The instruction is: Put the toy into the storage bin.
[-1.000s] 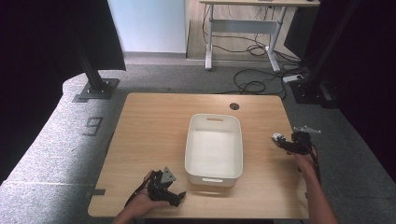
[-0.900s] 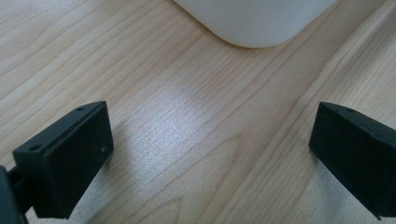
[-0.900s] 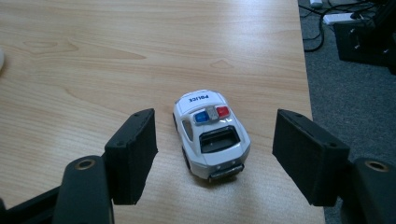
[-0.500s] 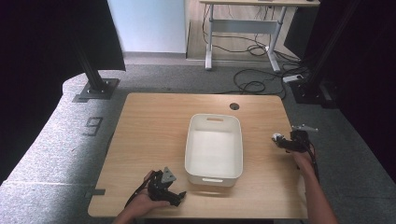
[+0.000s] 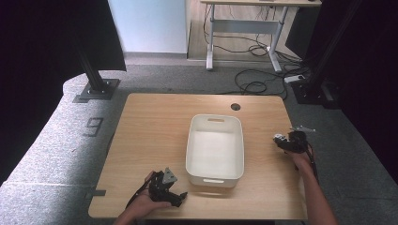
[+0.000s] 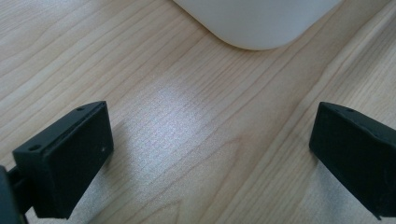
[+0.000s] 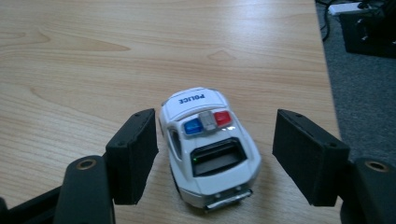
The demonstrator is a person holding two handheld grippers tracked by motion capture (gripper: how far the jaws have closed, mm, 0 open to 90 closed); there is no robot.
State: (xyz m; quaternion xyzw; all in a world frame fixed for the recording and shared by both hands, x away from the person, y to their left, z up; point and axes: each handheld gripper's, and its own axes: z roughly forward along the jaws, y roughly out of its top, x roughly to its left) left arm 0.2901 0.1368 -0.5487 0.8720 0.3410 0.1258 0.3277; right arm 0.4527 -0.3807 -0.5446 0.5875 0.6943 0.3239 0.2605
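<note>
A white toy police car point(image 7: 210, 144) with red and blue roof lights stands on the wooden table point(image 5: 155, 126) near its right edge, seen small in the high view point(image 5: 279, 138). My right gripper point(image 7: 217, 140) straddles it, jaws open. The left pad point(image 7: 133, 154) is close beside the car and the right pad point(image 7: 308, 158) stands clear of it. My left gripper point(image 6: 212, 126) rests open over bare wood at the table's front left point(image 5: 165, 186), nothing between its jaws. A white bin point(image 5: 215, 149) sits mid-table, empty.
The bin's near corner point(image 6: 257, 23) lies just ahead of the left gripper. The table's right edge and grey carpet point(image 7: 359, 93) run close to the car. A round cable hole point(image 5: 235, 107) lies behind the bin.
The right gripper has sunk slightly toward the table around the toy car. The left gripper has kept still.
</note>
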